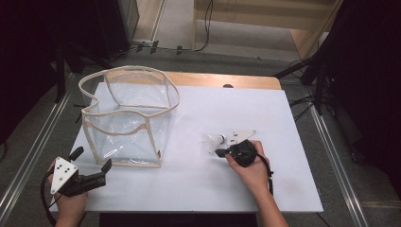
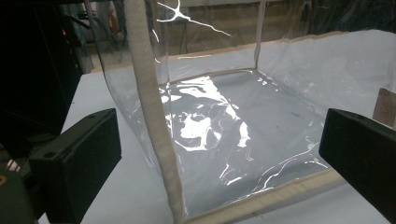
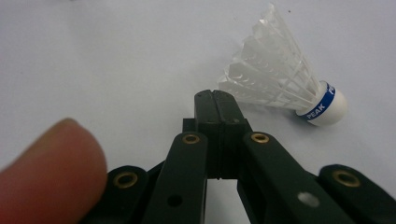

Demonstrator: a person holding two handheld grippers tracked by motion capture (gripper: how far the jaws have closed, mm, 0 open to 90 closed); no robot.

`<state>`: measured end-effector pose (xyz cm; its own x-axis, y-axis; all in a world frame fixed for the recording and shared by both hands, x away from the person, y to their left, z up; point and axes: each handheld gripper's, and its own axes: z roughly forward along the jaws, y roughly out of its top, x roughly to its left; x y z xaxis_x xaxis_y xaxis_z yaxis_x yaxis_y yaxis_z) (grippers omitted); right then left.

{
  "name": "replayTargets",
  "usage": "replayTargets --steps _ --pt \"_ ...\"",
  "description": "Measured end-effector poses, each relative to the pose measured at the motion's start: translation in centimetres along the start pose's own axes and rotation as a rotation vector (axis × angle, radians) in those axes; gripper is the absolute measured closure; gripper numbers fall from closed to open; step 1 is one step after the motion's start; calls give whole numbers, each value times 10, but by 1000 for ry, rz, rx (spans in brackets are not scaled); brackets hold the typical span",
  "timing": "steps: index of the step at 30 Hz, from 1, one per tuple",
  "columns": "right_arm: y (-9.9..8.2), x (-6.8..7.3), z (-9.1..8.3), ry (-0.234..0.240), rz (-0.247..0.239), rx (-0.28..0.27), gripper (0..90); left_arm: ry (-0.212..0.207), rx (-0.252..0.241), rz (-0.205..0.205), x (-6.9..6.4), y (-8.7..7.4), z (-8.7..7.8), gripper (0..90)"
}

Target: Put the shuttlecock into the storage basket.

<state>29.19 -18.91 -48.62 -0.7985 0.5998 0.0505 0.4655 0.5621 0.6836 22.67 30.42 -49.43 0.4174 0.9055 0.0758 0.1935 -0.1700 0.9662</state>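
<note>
1. We see the shuttlecock (image 3: 285, 88) lying on its side on the white table (image 1: 198, 179), just beyond the tip of the right gripper (image 3: 216, 100) and off to one side of it — close, yet not touching in the right gripper view
2. Its white cork head with the blue band points away from the jaws, while the feather skirt fans out nearest them
3. The right gripper has its jaws pressed flat together with nothing between them
4. From the high view we find that gripper (image 1: 221, 152) low over the table, aimed at the shuttlecock (image 1: 213, 140), the person's right hand (image 1: 253, 168) wrapped around its body and the forearm coming in from the near edge; a fingertip (image 3: 51, 172) shows beside the jaws
5. The left gripper (image 1: 92, 160) sits near the table's front left corner in the left hand (image 1: 71, 201), jaws spread wide and holding nothing
6. Right ahead of those open jaws stands the clear bag (image 2: 224, 135) with cream trim — its near corner seam (image 2: 149, 107) rises between them, untouched
</note>
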Motion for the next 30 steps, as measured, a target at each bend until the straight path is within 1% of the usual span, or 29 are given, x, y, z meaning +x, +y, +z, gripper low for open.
replayTargets --steps 2,3,5,8,13,17,19,23,30 --pt "1 -1 3 -1 4 4 879 -1 0 2 0 0 0 0" --pt "2 -2 5 1 -2 1 879 -3 -1 2 0 0 0 0" --pt "3 -3 7 -4 9 0 879 -2 -4 -5 0 0 -1 0" --pt "7 -5 11 -5 10 6 879 -3 -5 -7 1 0 0 0" --pt "13 -8 14 -15 14 9 879 -4 -3 -5 1 0 0 0" --pt "17 -14 15 -19 26 -1 879 -6 -6 -7 1 0 0 0" --pt "20 -17 17 -16 22 -7 879 -7 -5 -7 1 0 0 0" --pt "26 -20 21 -11 21 4 879 -7 -5 -9 1 0 0 0" --pt "37 -27 28 -9 30 -1 879 -10 -5 -8 1 0 0 0"
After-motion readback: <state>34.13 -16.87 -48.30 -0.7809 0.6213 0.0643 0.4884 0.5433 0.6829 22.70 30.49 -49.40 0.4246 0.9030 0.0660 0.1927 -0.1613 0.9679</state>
